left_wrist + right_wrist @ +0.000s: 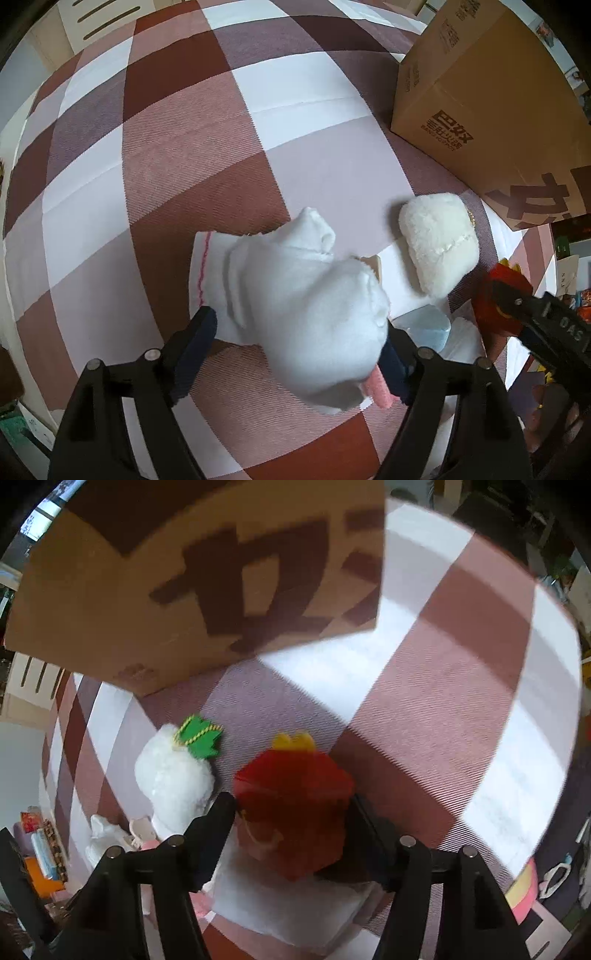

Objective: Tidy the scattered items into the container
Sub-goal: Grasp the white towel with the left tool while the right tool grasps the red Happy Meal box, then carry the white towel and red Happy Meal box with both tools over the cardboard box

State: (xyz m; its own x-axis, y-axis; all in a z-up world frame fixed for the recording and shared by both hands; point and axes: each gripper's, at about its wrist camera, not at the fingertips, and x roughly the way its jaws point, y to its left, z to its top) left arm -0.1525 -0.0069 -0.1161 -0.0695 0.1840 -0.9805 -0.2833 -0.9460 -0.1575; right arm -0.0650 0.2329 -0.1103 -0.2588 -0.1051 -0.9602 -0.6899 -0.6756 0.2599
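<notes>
left tool [299,350]: pinching a white plush toy [295,295], lifted above the bed; a pink bit [375,386] sticks out by the right finger.
right tool [291,812]: clamped on a red plush toy [291,794] with a yellow top [293,741], held over the bed; also seen at the right edge of the left wrist view [495,302].
cardboard box [491,110]: sits on the bed, brown print on its sides, ahead of both tools; fills the upper left of the right wrist view [184,590].
cream radish plush [173,775]: lies on the bed near the box, green leaf [201,736] toward it, just beside the red toy.
bed [184,166]: brown, mauve and white checked cover.
light blue item [424,325]: on the bed under the white toy; identity unclear.
</notes>
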